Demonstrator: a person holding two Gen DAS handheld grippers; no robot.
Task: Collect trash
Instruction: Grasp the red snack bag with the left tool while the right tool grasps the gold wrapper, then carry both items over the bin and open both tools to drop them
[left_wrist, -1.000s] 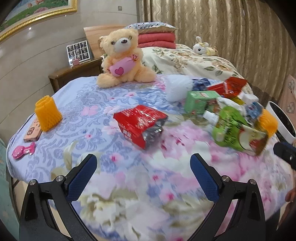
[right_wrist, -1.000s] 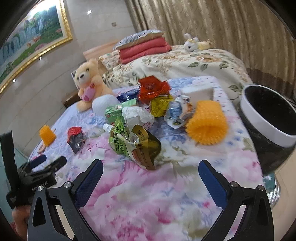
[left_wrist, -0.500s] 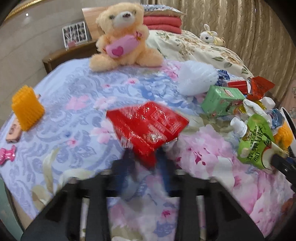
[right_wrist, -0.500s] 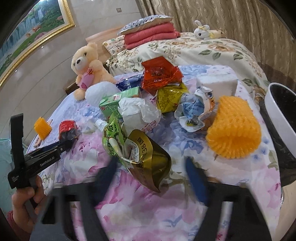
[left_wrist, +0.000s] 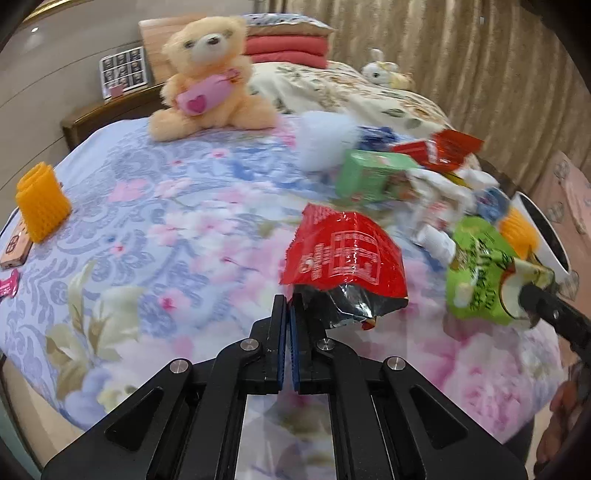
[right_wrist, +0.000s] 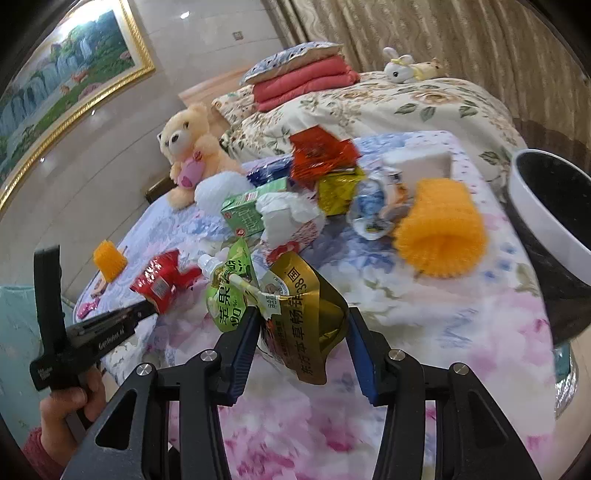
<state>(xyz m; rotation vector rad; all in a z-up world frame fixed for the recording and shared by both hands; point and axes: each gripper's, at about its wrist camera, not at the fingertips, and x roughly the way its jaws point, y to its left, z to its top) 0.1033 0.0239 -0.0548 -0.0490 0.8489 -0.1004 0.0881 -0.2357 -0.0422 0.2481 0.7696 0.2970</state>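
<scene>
Left tongs (left_wrist: 289, 308) pinch a crumpled red wrapper (left_wrist: 347, 258), silver lining showing, lifted off the floral tabletop (left_wrist: 155, 206). Right tongs (right_wrist: 301, 328) half closed, clamping gold and green pouches (right_wrist: 295, 317).

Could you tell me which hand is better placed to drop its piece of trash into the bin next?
Right, probably. Its tool grips the gold pouch, and the bin stands on that side. The left tool pinches the red wrapper farther away.

Teddy bear (left_wrist: 207, 74) sits behind the wrappers; bin (right_wrist: 546, 221) stands right of the bedspread (left_wrist: 147, 221).
</scene>
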